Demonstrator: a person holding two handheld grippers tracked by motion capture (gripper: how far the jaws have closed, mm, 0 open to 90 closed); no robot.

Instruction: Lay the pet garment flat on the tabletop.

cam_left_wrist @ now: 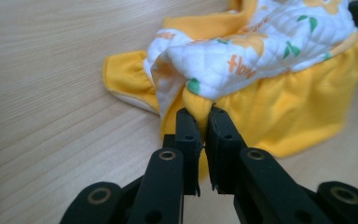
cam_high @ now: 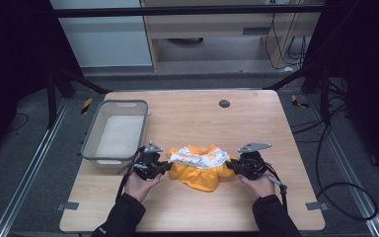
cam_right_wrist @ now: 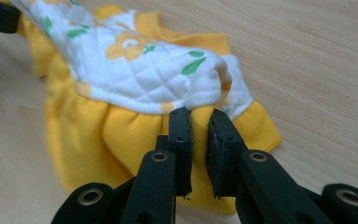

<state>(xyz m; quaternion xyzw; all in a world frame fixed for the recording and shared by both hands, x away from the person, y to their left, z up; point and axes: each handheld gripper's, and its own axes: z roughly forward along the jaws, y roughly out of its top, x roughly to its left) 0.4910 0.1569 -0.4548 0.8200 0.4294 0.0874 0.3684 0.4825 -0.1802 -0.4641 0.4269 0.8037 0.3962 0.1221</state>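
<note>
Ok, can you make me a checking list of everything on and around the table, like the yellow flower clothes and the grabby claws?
Surface: wooden table, light grain, a dark round cap near the far edge.
Job's things: yellow garment with a white quilted flower-print part, bunched up between the two grippers.
Clutter: grey basket at the table's left, nothing seen inside it.
Grippers: left gripper pinches yellow fabric at one end; right gripper pinches the yellow fabric at the other end.
Cables: a cable trails from each gripper; black cables loop on the floor at the right.
Surroundings: dark floor, black frame bars, pale cabinets behind the table.
</note>
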